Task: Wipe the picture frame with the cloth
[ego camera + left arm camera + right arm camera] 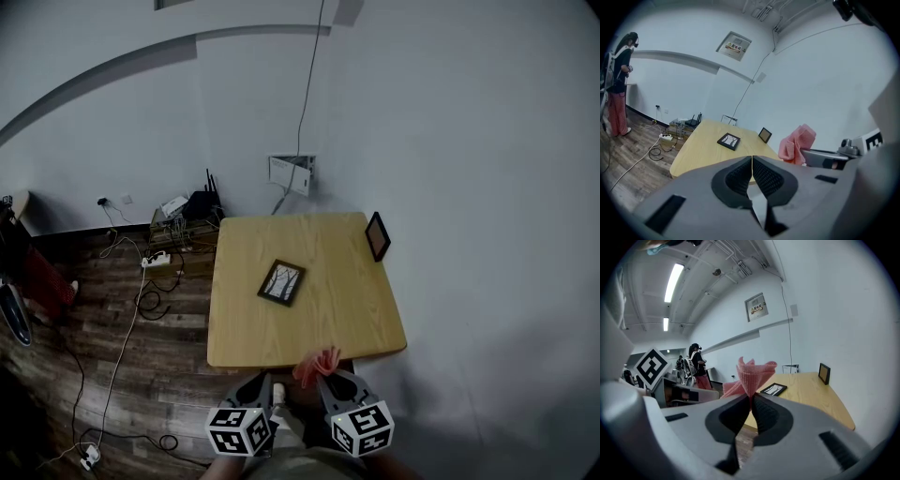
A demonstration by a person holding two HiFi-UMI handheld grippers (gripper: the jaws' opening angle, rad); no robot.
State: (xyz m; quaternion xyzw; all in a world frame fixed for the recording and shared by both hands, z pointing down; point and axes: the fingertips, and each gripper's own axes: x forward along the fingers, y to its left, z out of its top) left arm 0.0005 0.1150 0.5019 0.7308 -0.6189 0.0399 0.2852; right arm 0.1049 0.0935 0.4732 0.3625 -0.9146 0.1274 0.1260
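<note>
A black picture frame (281, 282) lies flat near the middle of the wooden table (244, 333); it also shows in the left gripper view (728, 141) and the right gripper view (773, 389). My right gripper (323, 373) is shut on a pink cloth (317, 365), which stands up crumpled from its jaws (751, 372) and shows as a pink bunch (797, 143) from the left. My left gripper (265, 381) is shut with nothing between its pads (752, 161). Both grippers hang just short of the table's near edge, well back from the frame.
A second, brown-faced frame (377, 235) stands upright at the table's far right edge, by the white wall. Cables and a power strip (156, 260) lie on the wooden floor to the left. A person (618, 84) stands far off at the left.
</note>
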